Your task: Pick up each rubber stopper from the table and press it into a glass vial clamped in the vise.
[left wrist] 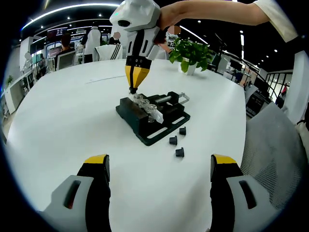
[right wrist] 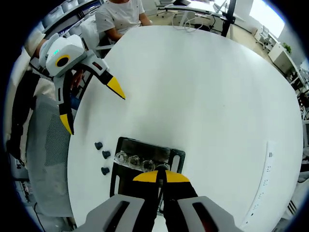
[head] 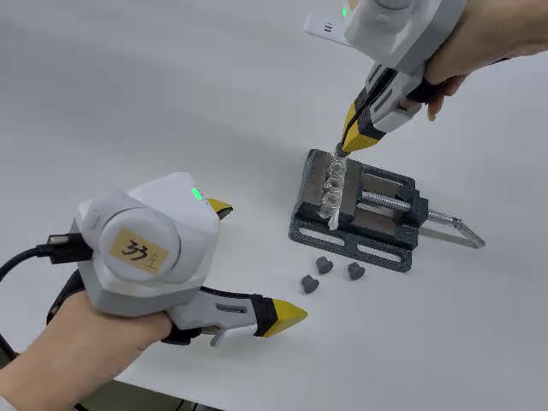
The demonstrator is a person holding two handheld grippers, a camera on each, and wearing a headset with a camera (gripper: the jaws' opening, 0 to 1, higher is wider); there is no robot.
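Glass vials [head: 331, 190]: upright, mouths up, clamped in the vise [head: 381, 224]; their row runs top to bottom, just right of centre in the head view.
Vise screw handle [head: 454, 224]: points toward the right edge.
Rubber stoppers [head: 324, 265]: three loose on the table [head: 171, 103], just below the vise base, near each other, not touching.
Hard to make out: my jaw tips cover the topmost vial's mouth; something small and dark sits there, stopper or not I cannot tell.
Right gripper [head: 342, 151]: jaws pressed together, pointing steeply down at that vial; my right hand [head: 492, 34] is cut off by the upper right corner.
Left gripper [head: 259, 262]: jaws spread wide, nothing between them, level above the table at lower left, aimed right.
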